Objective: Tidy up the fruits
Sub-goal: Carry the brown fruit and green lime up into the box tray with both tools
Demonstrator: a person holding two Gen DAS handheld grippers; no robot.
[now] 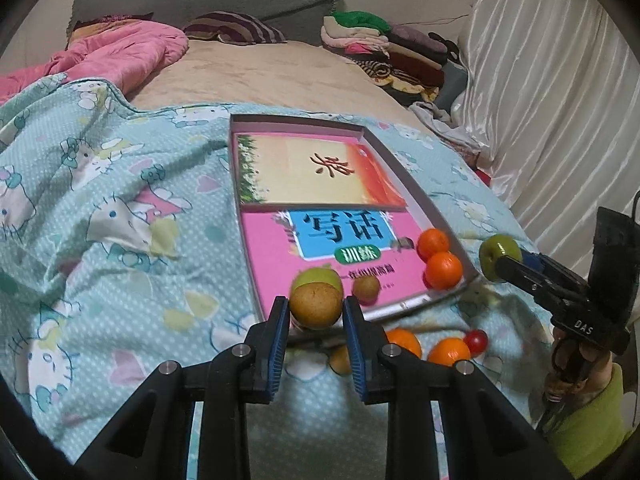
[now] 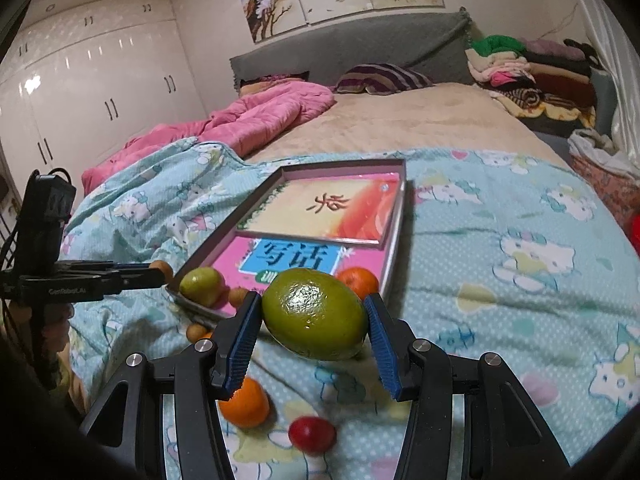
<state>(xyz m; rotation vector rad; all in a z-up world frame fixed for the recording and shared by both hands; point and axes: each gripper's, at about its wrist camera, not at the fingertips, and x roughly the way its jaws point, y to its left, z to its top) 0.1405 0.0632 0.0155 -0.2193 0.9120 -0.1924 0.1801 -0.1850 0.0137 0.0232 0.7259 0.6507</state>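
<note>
- Left claw (image 1: 316, 308) clamped on a brown round fruit (image 1: 315, 305), both blue pads touching its sides, held just over the near edge of the tray (image 1: 424, 200).
- Right claw (image 2: 314, 320) clamped on a green fruit (image 2: 315, 314), glossy, held above the blanket (image 2: 500, 280) just in front of the tray's near right corner.
- From the left wrist view the right claw (image 1: 505, 261) shows at right, gripping the same green fruit (image 1: 492, 254) beside the tray.
- From the right wrist view the left claw (image 2: 158, 274) shows at left with the brown fruit (image 2: 163, 269) at its tip, near the tray's near left corner.
- Loose on the blanket near the claws: an orange (image 2: 245, 403), a small red fruit (image 2: 312, 434), a small brown fruit (image 2: 197, 332).
- Left wrist view shows two oranges on the blanket (image 1: 405, 342) (image 1: 449, 351), the red fruit just beside the second one.
- In the tray, near end: a second green fruit (image 2: 202, 285), a small brown one (image 1: 366, 289), two oranges touching each other at the right wall (image 1: 433, 243) (image 1: 443, 270).
- Tray is shallow, lies on the blanket on the bed, holds a pink book (image 1: 320, 240) and a red-cream book (image 1: 316, 172) behind it.
- Farther: pink quilt (image 2: 260, 120), striped pillow (image 2: 384, 78), grey headboard (image 2: 352, 46).
- Folded clothes pile (image 2: 532, 68) at the far right of the bed.
- White wardrobe (image 2: 100, 80) at far left.
</note>
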